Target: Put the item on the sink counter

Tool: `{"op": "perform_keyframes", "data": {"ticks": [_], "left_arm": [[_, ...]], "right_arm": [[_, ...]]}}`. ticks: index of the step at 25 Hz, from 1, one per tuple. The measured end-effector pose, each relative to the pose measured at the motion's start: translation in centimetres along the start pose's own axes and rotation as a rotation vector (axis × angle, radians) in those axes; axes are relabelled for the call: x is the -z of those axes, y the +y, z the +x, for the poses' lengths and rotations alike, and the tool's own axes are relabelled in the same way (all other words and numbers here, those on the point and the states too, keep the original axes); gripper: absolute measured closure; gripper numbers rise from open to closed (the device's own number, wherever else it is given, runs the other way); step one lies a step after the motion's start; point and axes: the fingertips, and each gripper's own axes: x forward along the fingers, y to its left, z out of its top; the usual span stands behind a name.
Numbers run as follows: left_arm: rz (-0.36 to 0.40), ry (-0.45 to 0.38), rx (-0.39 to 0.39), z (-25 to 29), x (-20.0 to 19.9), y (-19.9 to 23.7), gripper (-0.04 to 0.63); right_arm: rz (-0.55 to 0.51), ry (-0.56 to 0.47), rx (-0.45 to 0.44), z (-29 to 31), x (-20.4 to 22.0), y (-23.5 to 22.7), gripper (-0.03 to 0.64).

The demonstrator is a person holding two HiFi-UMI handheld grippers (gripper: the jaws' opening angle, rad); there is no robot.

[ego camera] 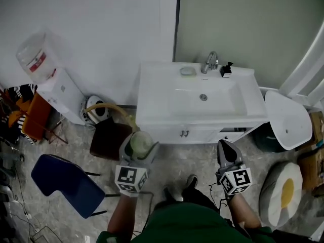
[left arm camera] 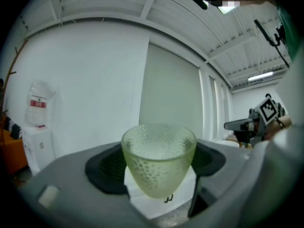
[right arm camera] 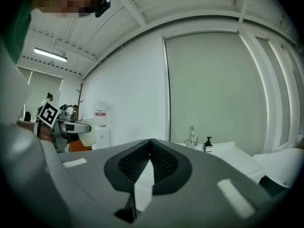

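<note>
A pale green dimpled glass cup (left arm camera: pixel 159 158) sits upright between the jaws of my left gripper (left arm camera: pixel 159 165), which is shut on it. From the head view the cup (ego camera: pixel 140 143) hangs in front of the white sink counter (ego camera: pixel 157 92), just below its front left corner, with the left gripper (ego camera: pixel 137 151) behind it. My right gripper (ego camera: pixel 226 153) points at the cabinet front to the right; its jaws meet with nothing between them, as the right gripper view (right arm camera: pixel 149 158) shows. The cup (right arm camera: pixel 87 137) also appears at that view's left.
On the counter stand a faucet (ego camera: pixel 210 62), a soap dish (ego camera: pixel 188 71) and a dark pump bottle (ego camera: pixel 226 70) behind the basin (ego camera: pixel 203 97). A water dispenser (ego camera: pixel 55 87), brown bin (ego camera: pixel 109 138) and blue chair (ego camera: pixel 66 184) stand left. A white round seat (ego camera: pixel 286 118) is right.
</note>
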Motion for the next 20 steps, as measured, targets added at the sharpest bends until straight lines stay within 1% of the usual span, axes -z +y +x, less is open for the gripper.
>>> {"op": "perform_keyframes", "data": {"ticks": [3,6,12,15,20], "left_arm": [[-0.008,0.008,0.0,1.8,0.4,0.9,0.212],[0.002,0.009,-0.008,3.9,0.1,1.5,0.212],[0.019,0.009,-0.058,8.9,-0.6,3.0,0.212],[0.018,0.011,-0.086,12.5,-1.4,4.2,0.212],[0.027,0.022,-0.126,19.1,-2.2,5.2,0.212]], "right_arm": [[-0.001,-0.002,-0.014,2.0,0.4,-0.5,0.618],[0.008,-0.011,-0.032,4.4,0.3,-1.5,0.618],[0.013,-0.029,-0.099,10.4,-0.1,-4.3,0.618],[0.014,-0.038,-0.132,14.0,-1.0,-6.5,0.618],[0.041,-0.032,-0.161,19.5,-1.7,-11.7,0.618]]}}
